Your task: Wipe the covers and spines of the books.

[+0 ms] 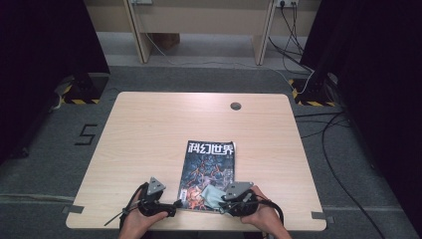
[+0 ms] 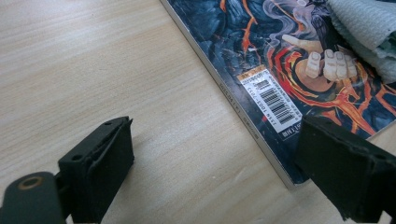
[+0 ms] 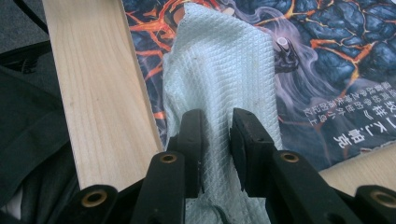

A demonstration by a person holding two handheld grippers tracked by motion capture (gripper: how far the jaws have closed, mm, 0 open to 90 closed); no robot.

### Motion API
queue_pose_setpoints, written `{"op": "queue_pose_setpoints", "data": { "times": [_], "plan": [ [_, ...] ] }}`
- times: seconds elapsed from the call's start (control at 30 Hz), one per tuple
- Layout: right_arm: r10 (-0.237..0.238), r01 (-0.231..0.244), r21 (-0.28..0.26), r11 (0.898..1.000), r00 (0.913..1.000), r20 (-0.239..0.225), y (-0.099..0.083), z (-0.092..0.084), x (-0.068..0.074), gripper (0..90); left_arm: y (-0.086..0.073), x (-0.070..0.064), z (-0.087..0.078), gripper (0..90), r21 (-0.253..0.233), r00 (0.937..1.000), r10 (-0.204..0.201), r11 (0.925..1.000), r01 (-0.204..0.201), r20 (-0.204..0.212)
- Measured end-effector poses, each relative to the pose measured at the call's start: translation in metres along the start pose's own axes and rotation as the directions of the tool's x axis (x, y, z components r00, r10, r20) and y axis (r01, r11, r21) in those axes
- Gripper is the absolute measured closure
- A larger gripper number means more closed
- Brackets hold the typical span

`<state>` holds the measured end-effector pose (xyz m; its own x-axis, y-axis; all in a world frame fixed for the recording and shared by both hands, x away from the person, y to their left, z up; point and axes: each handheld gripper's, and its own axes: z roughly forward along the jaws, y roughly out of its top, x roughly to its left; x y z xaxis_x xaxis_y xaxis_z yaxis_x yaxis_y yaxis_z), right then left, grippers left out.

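Right gripper (image 3: 217, 135): jaws clamped on a pale green cloth (image 3: 219, 70), which lies over the magazine (image 1: 209, 172) at its 5 o'clock corner. Left gripper (image 2: 215, 172): jaws wide apart, holding nothing, straddling the magazine's 7 o'clock corner on the counter (image 1: 149, 129).

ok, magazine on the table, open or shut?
Shut. The magazine lies flat with its cover up, title showing, barcode and spine edge visible in the left gripper view. A pale cloth rests on its near corner.
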<state>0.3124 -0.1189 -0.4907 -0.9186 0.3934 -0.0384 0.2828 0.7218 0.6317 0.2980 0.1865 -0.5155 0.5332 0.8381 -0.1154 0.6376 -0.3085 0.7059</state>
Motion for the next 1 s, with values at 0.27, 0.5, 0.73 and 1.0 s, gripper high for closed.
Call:
{"op": "queue_pose_setpoints", "data": {
  "times": [0.27, 0.5, 0.73, 1.0],
  "plan": [
    [-0.033, 0.033, 0.0, 0.999, 0.9994, -0.009, 0.017, 0.014, 0.005, 74.1, 0.0, 0.0, 0.0, 10.2, 0.001, 1.0, 0.0, 1.0, 0.0, 0.0],
    [-0.06, 0.06, -0.004, 0.998, 0.9982, -0.002, 0.024, 0.021, 0.009, 74.1, 0.005, 0.017, -0.011, 18.7, -0.012, 0.9998, -0.021, 0.9997, 0.021, 0.001],
    [-0.079, 0.079, 0.0, 0.997, 0.9968, 0.001, 0.029, 0.025, 0.01, 74.2, 0.005, 0.042, -0.024, 17.3, -0.051, 0.9939, -0.094, 0.9945, 0.092, -0.057],
    [-0.13, 0.13, -0.01, 0.991, 0.9909, -0.034, 0.048, 0.041, 0.022, 75.0, 0.005, 0.045, -0.023, 18.2, -0.029, 0.994, -0.069, 0.9974, 0.066, -0.085]
  ]
}}
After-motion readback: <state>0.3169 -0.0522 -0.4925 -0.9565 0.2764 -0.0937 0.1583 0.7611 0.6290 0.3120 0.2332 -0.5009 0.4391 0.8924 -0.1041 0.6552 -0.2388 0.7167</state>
